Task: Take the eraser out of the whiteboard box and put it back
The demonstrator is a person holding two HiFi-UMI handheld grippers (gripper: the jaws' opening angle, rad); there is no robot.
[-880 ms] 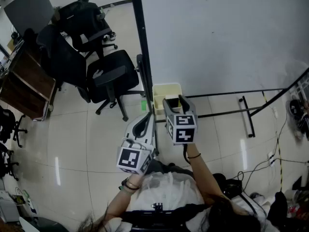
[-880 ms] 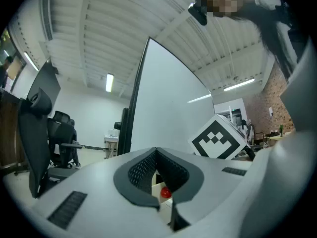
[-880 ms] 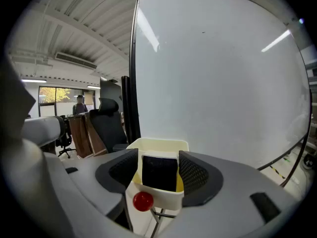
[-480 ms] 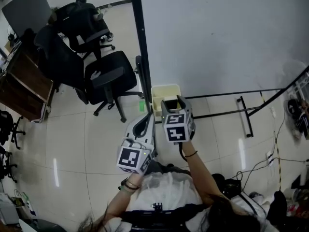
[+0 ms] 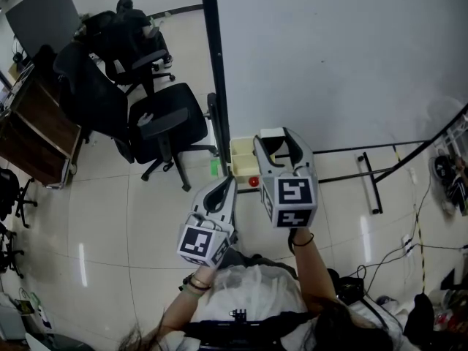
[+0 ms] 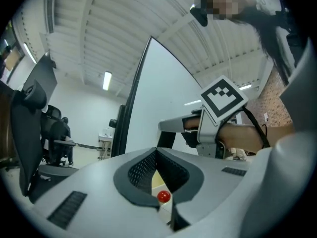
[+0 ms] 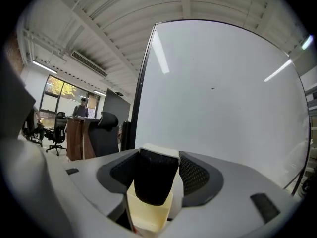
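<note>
Head view: right gripper up in front of the whiteboard, near its lower edge; jaws spread wide and pinching the eraser, pale back toward the board.

Right gripper view: black felt face of the eraser fills the gap between the pads, gripped on both sides; cream whiteboard box shows directly beneath it, at 6 o'clock.

Head view: the box hangs by the board's dark frame post, at about 9 o'clock from the right jaws; the eraser is clear of it, not touching its rim.

Small red round thing at 5 o'clock of the box, at its near edge; inside or just outside, cannot tell.

Left gripper at 7 o'clock of the box, pointing toward it; jaws pressed together at the tips, nothing between them; only the red thing and a slice of the box show through the slot behind.

Progress, as a judgement: first half done, eraser is out of the box and in the right grip; second half not yet done; what is left is bringing it over the box mouth, setting it down inside and letting go; left gripper seems to play no part at present.

Office chairs at 10 o'clock, well apart.
</note>
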